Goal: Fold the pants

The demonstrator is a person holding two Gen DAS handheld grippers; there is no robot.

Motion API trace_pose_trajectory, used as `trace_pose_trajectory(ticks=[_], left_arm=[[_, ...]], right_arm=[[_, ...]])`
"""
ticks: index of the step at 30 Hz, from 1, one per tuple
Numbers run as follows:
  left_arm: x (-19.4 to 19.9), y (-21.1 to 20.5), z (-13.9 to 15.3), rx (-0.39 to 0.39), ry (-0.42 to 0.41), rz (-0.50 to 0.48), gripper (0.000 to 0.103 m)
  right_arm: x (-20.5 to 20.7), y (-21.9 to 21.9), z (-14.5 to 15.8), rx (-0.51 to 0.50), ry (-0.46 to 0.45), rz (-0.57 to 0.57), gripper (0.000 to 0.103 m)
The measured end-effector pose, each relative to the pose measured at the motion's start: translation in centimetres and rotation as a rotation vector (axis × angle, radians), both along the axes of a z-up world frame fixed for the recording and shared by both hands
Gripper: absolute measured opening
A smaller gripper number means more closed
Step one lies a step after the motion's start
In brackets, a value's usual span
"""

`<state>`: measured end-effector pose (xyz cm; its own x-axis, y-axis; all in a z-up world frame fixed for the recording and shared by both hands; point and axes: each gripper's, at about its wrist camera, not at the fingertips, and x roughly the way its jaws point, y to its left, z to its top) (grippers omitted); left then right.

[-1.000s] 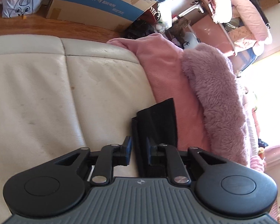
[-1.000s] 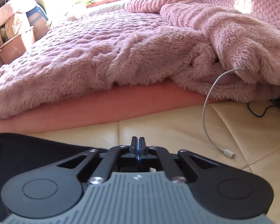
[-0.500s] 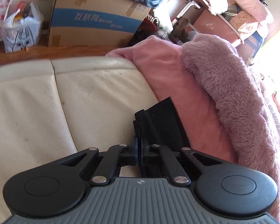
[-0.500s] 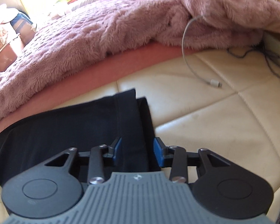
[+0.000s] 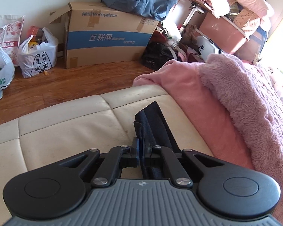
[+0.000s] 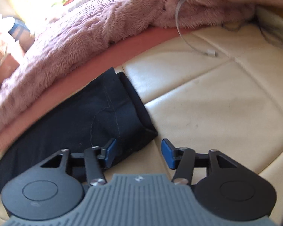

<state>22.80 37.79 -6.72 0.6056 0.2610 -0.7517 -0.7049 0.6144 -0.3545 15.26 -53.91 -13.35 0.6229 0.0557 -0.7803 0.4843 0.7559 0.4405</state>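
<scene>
Black pants [image 6: 81, 116] lie folded on the cream leather cushion [image 6: 226, 113], along a pink sheet edge. In the left wrist view the pants [image 5: 156, 124] run forward from my left gripper [image 5: 141, 151], which is shut on their near edge and lifts it slightly. My right gripper [image 6: 138, 153] is open wide and empty, just above the cushion at the pants' near right corner. Its left finger [image 6: 110, 150] is over the cloth, its right finger [image 6: 168, 153] over bare cushion.
A fluffy pink blanket [image 6: 103, 22] covers the bed behind the cushion. A white charging cable [image 6: 209, 51] lies on the cushion at the right. Beyond the cushion's end are a wooden floor [image 5: 56, 86], a cardboard box [image 5: 107, 37] and plastic bags [image 5: 37, 56].
My left gripper shut on the pants' edge and rose with it. My right gripper opened, let go of the pants and drew back toward their near right corner.
</scene>
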Motion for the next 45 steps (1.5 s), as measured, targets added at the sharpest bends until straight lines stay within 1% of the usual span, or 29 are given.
trace_pose_trajectory(ticks=[2, 3, 4, 5, 7, 8, 11, 12, 14, 16, 17, 18, 19, 20, 21, 23, 26, 30, 33, 34, 36, 38, 40, 43, 45], left_arm=[[-0.3, 0.1, -0.2, -0.008, 0.012, 0.012, 0.002], [-0.5, 0.1, -0.2, -0.013, 0.012, 0.018, 0.002], [-0.6, 0.0, -0.2, -0.015, 0.012, 0.020, 0.002], [-0.8, 0.0, -0.1, -0.012, 0.014, 0.019, 0.002], [-1.1, -0.1, 0.2, -0.006, 0.022, 0.011, 0.002], [-1.4, -0.2, 0.5, 0.001, 0.028, 0.000, 0.002], [-2.0, -0.5, 1.0, 0.005, 0.054, -0.057, 0.002], [-2.2, -0.8, 0.8, 0.007, 0.078, -0.083, 0.002], [-2.5, -1.5, 0.0, 0.019, 0.119, -0.129, 0.002], [-2.9, -1.8, -1.2, 0.028, 0.146, -0.148, 0.002], [-3.2, -1.7, -1.9, 0.019, 0.157, -0.134, 0.002], [-3.6, -1.3, -2.6, -0.007, 0.156, -0.113, 0.003], [-4.0, -0.8, -3.1, -0.040, 0.157, -0.093, 0.004], [-4.2, -0.5, -3.5, -0.053, 0.171, -0.075, 0.005], [-4.3, -0.3, -3.6, -0.045, 0.194, -0.057, 0.006], [-4.7, 0.0, -3.4, -0.011, 0.204, -0.039, 0.009], [-5.0, 0.3, -2.6, -0.008, 0.186, -0.017, 0.014], [-5.1, -0.6, -1.5, 0.034, 0.182, -0.014, 0.017], [-5.2, -1.2, -0.8, 0.057, 0.174, -0.002, 0.017], [-5.3, -1.3, -0.6, 0.061, 0.170, 0.002, 0.018], [-5.1, -1.5, -0.4, 0.065, 0.164, 0.002, 0.020], [-5.1, -2.0, -0.3, 0.078, 0.168, -0.003, 0.023], [-5.0, -2.5, -0.4, 0.079, 0.161, -0.004, 0.023], [-4.8, -3.4, -0.7, 0.075, 0.161, -0.016, 0.024], [-4.3, -3.9, -0.9, 0.075, 0.169, -0.033, 0.024]], right_arm=[[0.2, -0.7, -0.9, 0.105, -0.050, -0.071, 0.049], [0.4, -0.9, -1.4, 0.141, -0.053, -0.113, 0.050], [0.5, -1.0, -1.8, 0.161, -0.053, -0.146, 0.047], [0.6, -1.1, -2.1, 0.160, -0.057, -0.166, 0.032], [0.6, -1.1, -1.8, 0.137, -0.076, -0.187, 0.008], [0.4, -1.1, -1.3, 0.114, -0.081, -0.190, 0.003], [-0.5, -1.5, 0.4, 0.009, -0.042, -0.191, 0.001], [-1.0, -2.1, 0.7, -0.013, -0.022, -0.189, 0.001], [-2.0, -3.2, 0.5, -0.021, 0.018, -0.185, 0.002], [-2.4, -3.7, 0.0, -0.029, 0.053, -0.149, 0.004], [-2.3, -3.8, -0.1, -0.041, 0.064, -0.126, 0.009], [-2.0, -3.8, 0.1, -0.062, 0.073, -0.101, 0.012], [-1.5, -3.6, 0.5, -0.102, 0.079, -0.078, 0.020], [-0.9, -3.5, 1.2, -0.155, 0.078, -0.053, 0.024], [-0.3, -3.4, 1.9, -0.195, 0.067, -0.019, 0.026], [1.9, -3.3, 3.1, -0.224, 0.020, 0.067, 0.035], [6.0, -3.1, 3.7, -0.249, -0.018, 0.204, 0.036], [11.3, -2.7, 2.6, -0.267, -0.047, 0.370, 0.035], [14.3, -2.4, 1.6, -0.330, -0.061, 0.470, 0.035], [15.0, -2.4, 1.1, -0.338, -0.053, 0.502, 0.035], [16.0, -2.4, 0.0, -0.334, -0.031, 0.561, 0.035], [16.5, -2.5, -1.1, -0.327, -0.016, 0.596, 0.036], [16.4, -2.6, -1.7, -0.332, -0.029, 0.617, 0.037], [15.8, -2.8, -1.8, -0.324, -0.049, 0.639, 0.043], [15.4, -2.4, -1.8, -0.359, -0.056, 0.650, 0.039]])
